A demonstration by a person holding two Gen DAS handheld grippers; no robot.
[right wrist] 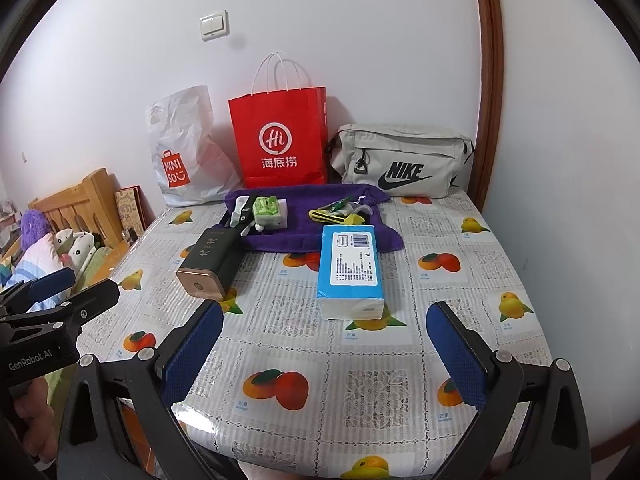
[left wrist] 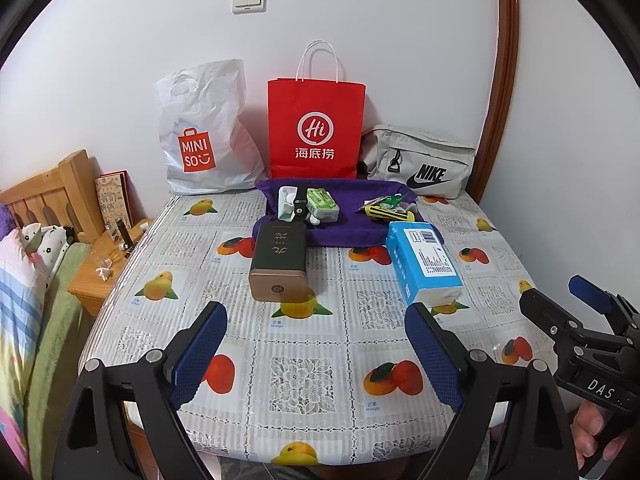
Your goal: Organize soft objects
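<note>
A purple towel (left wrist: 348,236) (right wrist: 304,236) lies at the back of the table with small items on it. A blue tissue pack (left wrist: 426,262) (right wrist: 350,270) lies in front of it, right of a dark box with a gold end (left wrist: 278,262) (right wrist: 210,262). Against the wall stand a white Miniso bag (left wrist: 204,132) (right wrist: 180,148), a red paper bag (left wrist: 316,128) (right wrist: 280,140) and a grey Nike pouch (left wrist: 420,164) (right wrist: 400,160). My left gripper (left wrist: 316,356) is open and empty above the table's near edge. My right gripper (right wrist: 324,356) is open and empty, just short of the tissue pack.
The table (left wrist: 304,376) (right wrist: 376,388) has a fruit-print cover and fills the corner between two walls. A wooden nightstand (left wrist: 104,268) with small items and a bed (left wrist: 24,280) stand to the left. A wooden door frame (left wrist: 500,80) runs up the right.
</note>
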